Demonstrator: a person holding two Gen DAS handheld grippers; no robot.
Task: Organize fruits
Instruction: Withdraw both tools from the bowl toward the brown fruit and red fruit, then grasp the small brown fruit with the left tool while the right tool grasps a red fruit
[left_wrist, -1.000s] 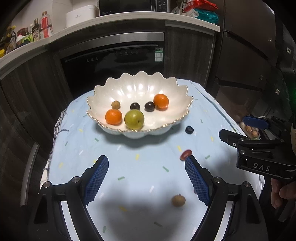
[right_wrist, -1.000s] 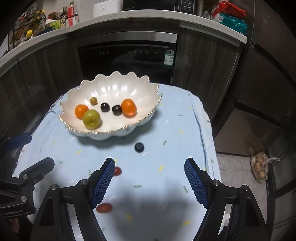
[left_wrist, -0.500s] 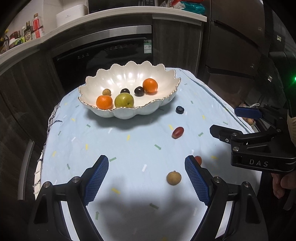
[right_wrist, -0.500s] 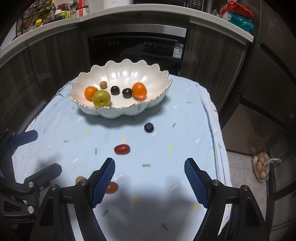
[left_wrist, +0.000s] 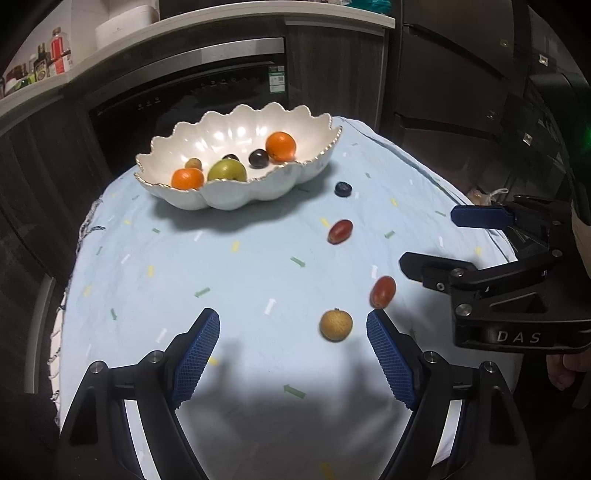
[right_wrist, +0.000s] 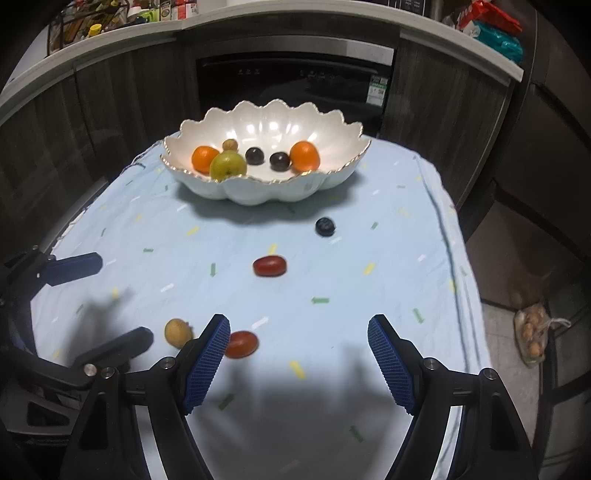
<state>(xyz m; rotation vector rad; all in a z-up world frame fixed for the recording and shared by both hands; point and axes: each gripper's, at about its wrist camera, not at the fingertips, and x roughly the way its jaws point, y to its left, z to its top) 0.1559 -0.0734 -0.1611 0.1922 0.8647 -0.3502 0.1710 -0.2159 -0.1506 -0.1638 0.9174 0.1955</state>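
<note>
Fruits lie partly gathered: a scalloped white bowl (right_wrist: 264, 177) at twelve o'clock on the pale blue tablecloth (right_wrist: 332, 280) holds two oranges, a green fruit, two dark ones and a small brown one; four more wait loose on the cloth; a blueberry (right_wrist: 325, 226) just before the bowl, a red grape tomato (right_wrist: 269, 266) at centre, another red tomato (right_wrist: 241, 344) and a tan longan (left_wrist: 335, 324) nearest the tools. The left gripper (left_wrist: 293, 354) and right gripper (right_wrist: 298, 360) both hover spread wide, grasping nothing. Likely hazard: round fruit may roll off the cloth if a finger nudges it; the two tools, close together, could also collide over the longan.
</note>
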